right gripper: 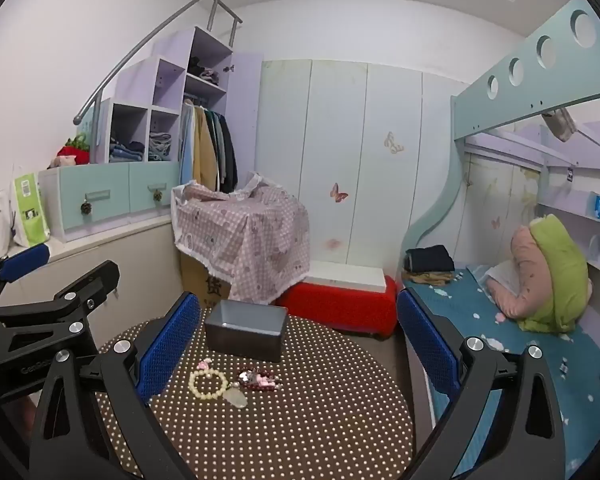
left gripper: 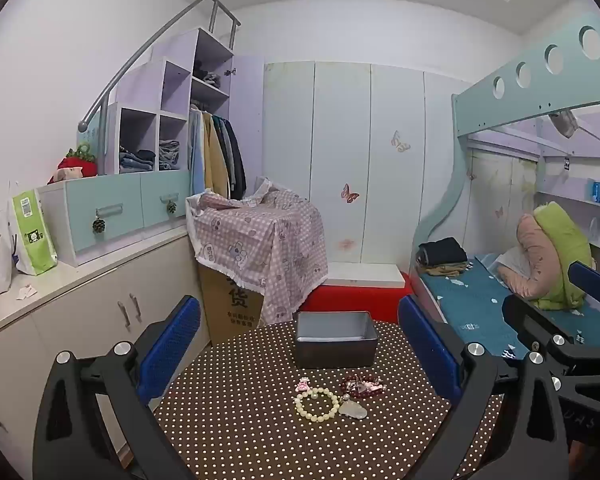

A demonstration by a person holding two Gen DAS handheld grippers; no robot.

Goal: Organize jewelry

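Note:
On the round dotted brown table (left gripper: pixel 240 432) (right gripper: pixel 320 432) lies a cream bead bracelet (left gripper: pixel 316 404) (right gripper: pixel 208 384), a dark red bead bracelet with pink charms (left gripper: pixel 362 385) (right gripper: pixel 259 379), a pale stone pendant (left gripper: pixel 353 409) (right gripper: pixel 236 397) and a small pink charm (left gripper: pixel 302 384) (right gripper: pixel 203 365). A grey open metal box (left gripper: pixel 335 338) (right gripper: pixel 245 335) stands behind them. My left gripper (left gripper: pixel 300 356) is open and empty above the jewelry. My right gripper (right gripper: pixel 298 354) is open and empty, to the right of the jewelry. Each gripper shows in the other's view (left gripper: pixel 556 320) (right gripper: pixel 40 292).
A cardboard box under a pink checked cloth (left gripper: pixel 256 240) and a red bench (right gripper: pixel 340 308) stand behind the table. A cabinet counter (left gripper: pixel 40 292) with bags is at the left, a bunk bed (right gripper: pixel 520 340) at the right.

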